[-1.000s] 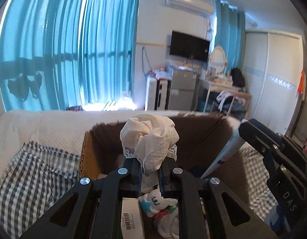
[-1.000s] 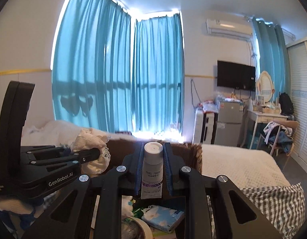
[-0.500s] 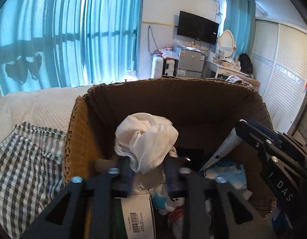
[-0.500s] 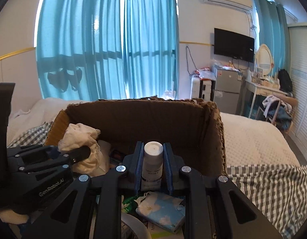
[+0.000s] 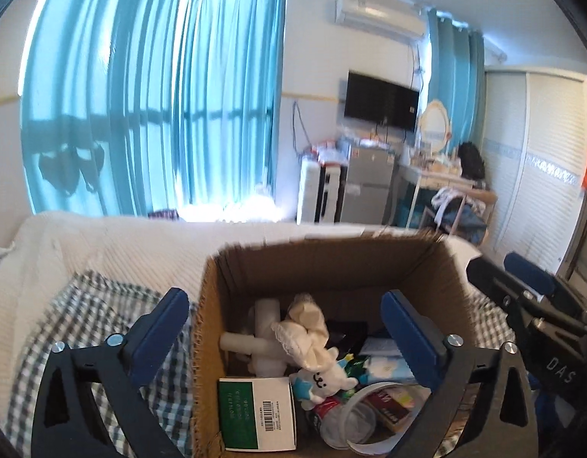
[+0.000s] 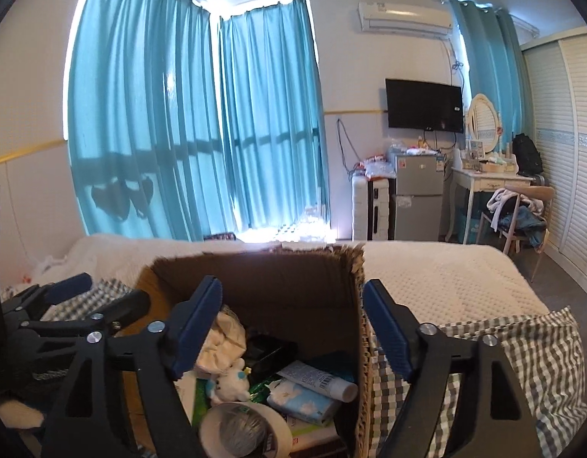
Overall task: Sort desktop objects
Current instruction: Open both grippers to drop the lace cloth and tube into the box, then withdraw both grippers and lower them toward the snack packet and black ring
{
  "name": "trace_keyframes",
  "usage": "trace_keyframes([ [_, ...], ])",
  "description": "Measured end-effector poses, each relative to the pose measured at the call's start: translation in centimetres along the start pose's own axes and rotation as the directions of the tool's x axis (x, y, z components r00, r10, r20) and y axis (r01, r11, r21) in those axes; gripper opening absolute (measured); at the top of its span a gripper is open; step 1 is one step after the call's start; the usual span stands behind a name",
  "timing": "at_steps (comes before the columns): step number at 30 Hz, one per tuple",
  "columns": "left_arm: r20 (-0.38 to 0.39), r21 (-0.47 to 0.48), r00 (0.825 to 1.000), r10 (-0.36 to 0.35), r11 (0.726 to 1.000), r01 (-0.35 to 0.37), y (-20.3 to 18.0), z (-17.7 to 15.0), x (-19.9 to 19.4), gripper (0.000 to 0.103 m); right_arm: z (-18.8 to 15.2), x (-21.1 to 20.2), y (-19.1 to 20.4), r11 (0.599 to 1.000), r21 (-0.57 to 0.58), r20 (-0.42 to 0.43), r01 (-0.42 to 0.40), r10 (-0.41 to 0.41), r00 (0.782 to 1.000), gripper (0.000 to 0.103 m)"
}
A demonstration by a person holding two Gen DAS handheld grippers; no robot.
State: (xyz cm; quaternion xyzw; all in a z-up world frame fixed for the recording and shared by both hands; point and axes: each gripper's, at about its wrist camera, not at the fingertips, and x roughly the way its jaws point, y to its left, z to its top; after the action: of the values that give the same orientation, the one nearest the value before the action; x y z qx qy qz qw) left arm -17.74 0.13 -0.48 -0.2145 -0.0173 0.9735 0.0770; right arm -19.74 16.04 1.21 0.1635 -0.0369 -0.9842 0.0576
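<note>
Left gripper (image 5: pixel 283 316), fingers spread wide and holding nothing, above the open cardboard box (image 5: pixel 209 305); right gripper (image 6: pixel 291 316), likewise spread and empty, over the same box, its right finger outside the box wall. Inside the box: a crumpled cream cloth (image 5: pixel 306 315) lying near the middle on white plastic pipe pieces (image 5: pixel 264 320); a white tube (image 6: pixel 318 378) lying flat on a blue tissue pack (image 6: pixel 301 399); a small white plush toy (image 5: pixel 324 376); a green-and-white carton (image 5: pixel 255 412) at the near left; a roll of tape (image 6: pixel 240 431) at the near edge. The box stands on a bed with a white cover (image 6: pixel 442 278) and a checked blanket (image 6: pixel 545 351).
</note>
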Motion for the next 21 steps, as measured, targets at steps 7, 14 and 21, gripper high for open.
trace_keyframes([
  [7, 0.101, -0.028, 0.995, 0.019, 0.999, -0.016, 0.4, 2.1, -6.5, 0.103, 1.1, -6.4, 1.0, 1.000, 0.010, 0.099, 0.015, -0.015, 0.995, 0.103],
  [14, 0.162, -0.031, 0.981, 0.108, 0.994, -0.105, 0.8, 1.4, -12.1, 0.103, 1.3, -11.9, 1.2, 0.999, 0.020, 0.116, 0.043, -0.045, 0.992, 0.103],
  [21, 0.110, -0.036, 0.989, 0.094, 0.995, -0.091, 2.0, -1.9, -14.1, 0.103, -1.5, -15.4, 2.3, 0.998, -0.034, 0.130, 0.060, -0.055, 0.990, 0.103],
])
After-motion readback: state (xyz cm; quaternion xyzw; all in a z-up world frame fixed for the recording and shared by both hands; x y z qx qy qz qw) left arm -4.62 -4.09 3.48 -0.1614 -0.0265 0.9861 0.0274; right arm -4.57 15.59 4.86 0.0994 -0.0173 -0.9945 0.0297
